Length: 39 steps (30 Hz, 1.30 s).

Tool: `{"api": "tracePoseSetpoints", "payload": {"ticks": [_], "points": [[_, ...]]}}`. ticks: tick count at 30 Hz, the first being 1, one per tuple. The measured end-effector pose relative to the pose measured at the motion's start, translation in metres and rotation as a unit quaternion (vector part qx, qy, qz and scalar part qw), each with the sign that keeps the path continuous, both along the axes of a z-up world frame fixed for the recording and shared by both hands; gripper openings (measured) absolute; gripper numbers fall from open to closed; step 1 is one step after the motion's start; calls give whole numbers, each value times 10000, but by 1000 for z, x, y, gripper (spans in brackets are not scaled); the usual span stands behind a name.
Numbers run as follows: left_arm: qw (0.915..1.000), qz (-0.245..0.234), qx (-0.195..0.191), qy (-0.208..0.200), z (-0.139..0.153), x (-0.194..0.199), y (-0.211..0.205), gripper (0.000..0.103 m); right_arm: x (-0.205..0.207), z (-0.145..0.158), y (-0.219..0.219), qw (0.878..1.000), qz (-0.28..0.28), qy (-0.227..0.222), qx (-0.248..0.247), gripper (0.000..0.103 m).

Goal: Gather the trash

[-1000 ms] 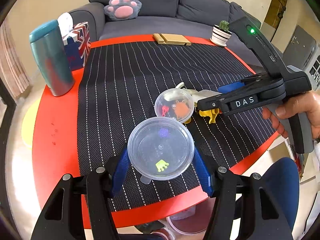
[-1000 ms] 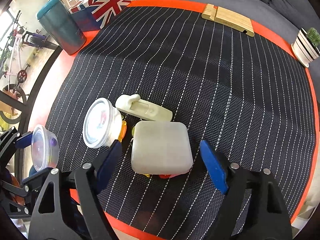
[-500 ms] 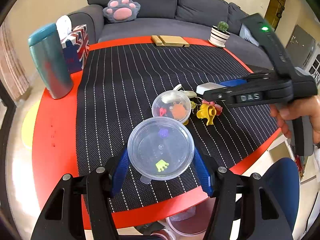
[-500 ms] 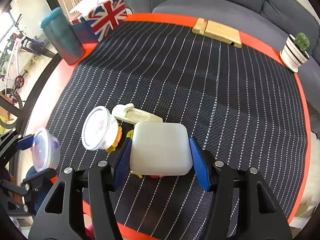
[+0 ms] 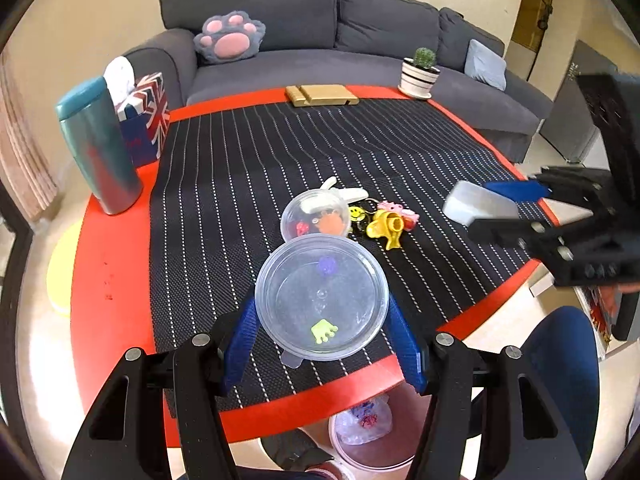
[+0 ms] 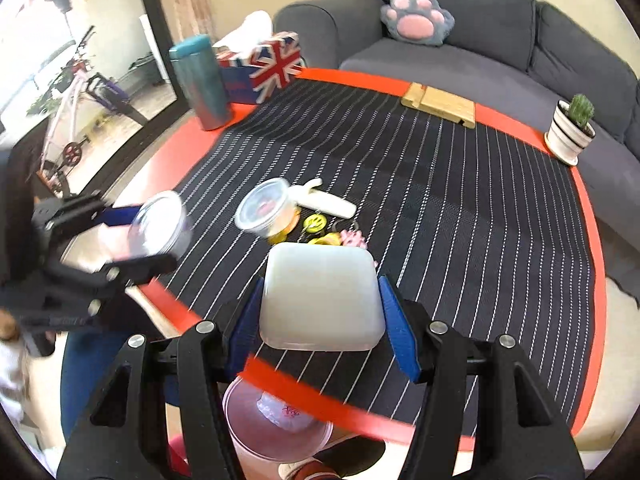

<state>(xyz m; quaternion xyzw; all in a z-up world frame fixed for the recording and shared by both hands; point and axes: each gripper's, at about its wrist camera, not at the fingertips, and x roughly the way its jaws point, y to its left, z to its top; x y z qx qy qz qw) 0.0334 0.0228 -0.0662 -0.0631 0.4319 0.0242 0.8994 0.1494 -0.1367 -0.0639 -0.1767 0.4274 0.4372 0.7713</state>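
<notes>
Right hand-held gripper clamped around white square container, above table edge.

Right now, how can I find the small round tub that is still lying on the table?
Start at the black striped mat on the red table. Near its front edge lies a cluster of small toys. The clear round tub lies at their left side, holding orange and red bits, smaller than the tub in the left gripper.
</notes>
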Motion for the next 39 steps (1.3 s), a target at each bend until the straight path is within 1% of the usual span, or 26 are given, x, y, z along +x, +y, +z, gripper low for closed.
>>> {"api": "tracePoseSetpoints", "payload": {"ticks": [4, 7, 15, 22, 27, 31, 32, 33, 34, 35, 39], "points": [[9999, -75, 70, -94, 3, -9, -7, 59, -25, 7, -20, 9996, 50, -114, 243, 58], [9997, -147, 93, -167, 2, -20, -15, 59, -44, 10, -30, 9991, 127, -238, 317, 58], [9988, -310, 123, -372, 3, -51, -35, 59, -88, 11, -57, 9976, 280, -390, 503, 58], [9977, -476, 65, -476, 0, -73, -52, 59, -115, 1, -68, 9970, 457, -392, 496, 58], [9974, -525, -11, -496, -4, -84, -58, 59, -131, -11, -74, 9967, 579, -241, 511, 58], [9973, -571, -62, -467, -7, -90, -61, 59, -136, -18, -75, 9965, 636, -159, 521, 59], [9972, -583, -56, -457, -8, -91, -62, 59, -136, -19, -75, 9964, 645, -145, 530, 67], [9972, -588, -52, -449, -8, -92, -62, 59, -136, -19, -75, 9963, 631, -149, 567, 81], [9972, -593, -59, -443, -8, -92, -62, 59, -137, -19, -77, 9960, 616, -145, 625, 86], [9972, -600, -72, -442, -9, -94, -63, 59, -135, -18, -79, 9958, 587, -129, 689, 89], [9970, -644, -88, -431, -9, -95, -65, 59, -133, -16, -83, 9962, 445, -131, 736, 92]]}}
